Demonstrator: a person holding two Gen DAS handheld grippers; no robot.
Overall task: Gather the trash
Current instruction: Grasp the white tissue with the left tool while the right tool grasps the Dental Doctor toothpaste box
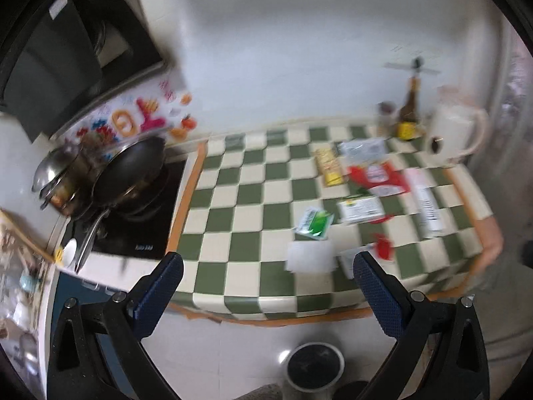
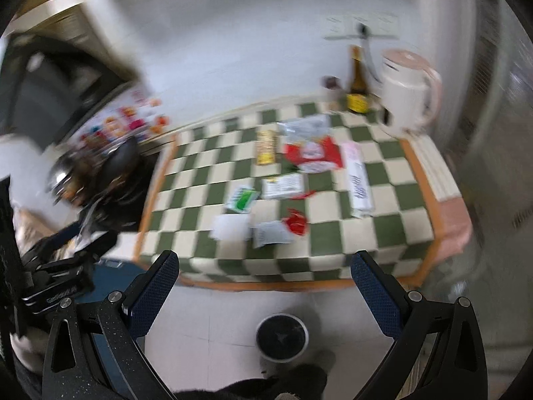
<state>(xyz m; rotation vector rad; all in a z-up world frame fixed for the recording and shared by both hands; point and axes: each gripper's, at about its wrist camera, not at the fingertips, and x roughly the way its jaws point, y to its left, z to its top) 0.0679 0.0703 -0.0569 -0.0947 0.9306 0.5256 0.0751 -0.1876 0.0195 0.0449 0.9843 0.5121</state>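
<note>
Several pieces of trash lie on the green-and-white checkered counter: a green packet, a white paper, a red wrapper, a yellow packet, a small red scrap and a long white packet. The same litter shows in the right wrist view, with the green packet and red scrap. A round black-lined bin stands on the floor below the counter; it also shows in the right wrist view. My left gripper and right gripper are open, empty, held above the floor before the counter.
A stove with a black wok and steel pots sits left of the counter. A white kettle and a dark bottle stand at the back right. The left gripper's body shows at left in the right wrist view.
</note>
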